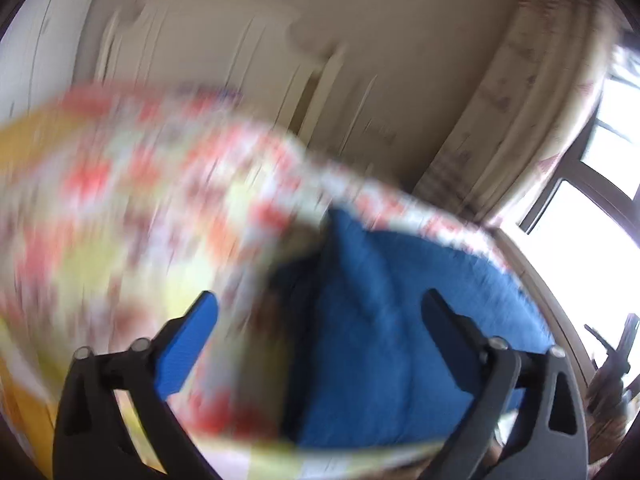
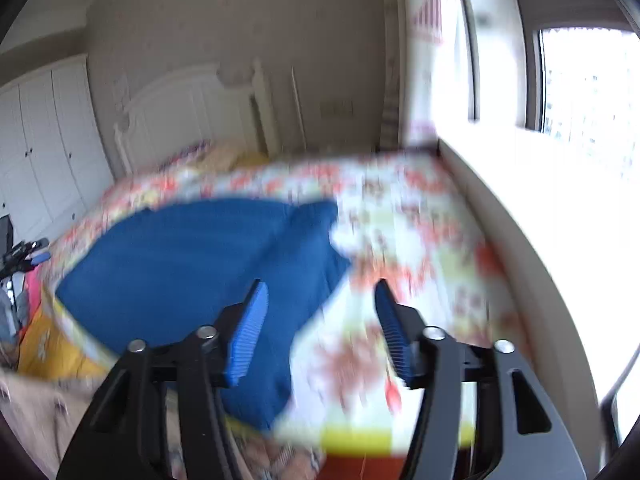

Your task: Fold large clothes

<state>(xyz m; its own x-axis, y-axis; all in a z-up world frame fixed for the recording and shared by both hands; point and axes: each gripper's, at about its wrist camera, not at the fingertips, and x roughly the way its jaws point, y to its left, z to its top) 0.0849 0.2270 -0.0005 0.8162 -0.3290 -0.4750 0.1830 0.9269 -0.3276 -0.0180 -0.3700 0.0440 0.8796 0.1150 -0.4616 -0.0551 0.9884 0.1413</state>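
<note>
Both grippers were spread wide with nothing between the blue pads. On the left gripper (image 1: pixel 318 336) the gap framed a blurred mix of floral print and blue cloth, while the right gripper (image 2: pixel 320 328) had its left finger (image 2: pixel 248 332) over the blue garment (image 2: pixel 192 264) and the right finger over bare bedspread. Neither one looked to be touching fabric, though the motion blur made contact hard to call.

That garment, a big solid-blue piece of clothing, lay spread on the floral bedspread (image 2: pixel 420 240). In the right wrist view a corner or sleeve poked out toward the far side, with a crease running through the middle, and its near edge sat close to the yellow border of the bed. From the left wrist view it looked like part of the bedspread, or some other printed cloth, was humped up beside it, too smeared to say which.

My guess was that this was between grasps, so the fold was only just starting or mid-way. Next up would be dropping both sets of fingers onto an edge or two corners, pinching a single layer, then carrying it across without dragging the bedspread along.

Further out sat a white headboard (image 2: pixel 188 108), white wardrobe doors (image 2: pixel 44 148) on the left, beige walls and a bright window (image 2: pixel 580 88) with a pale ledge alongside the bed
</note>
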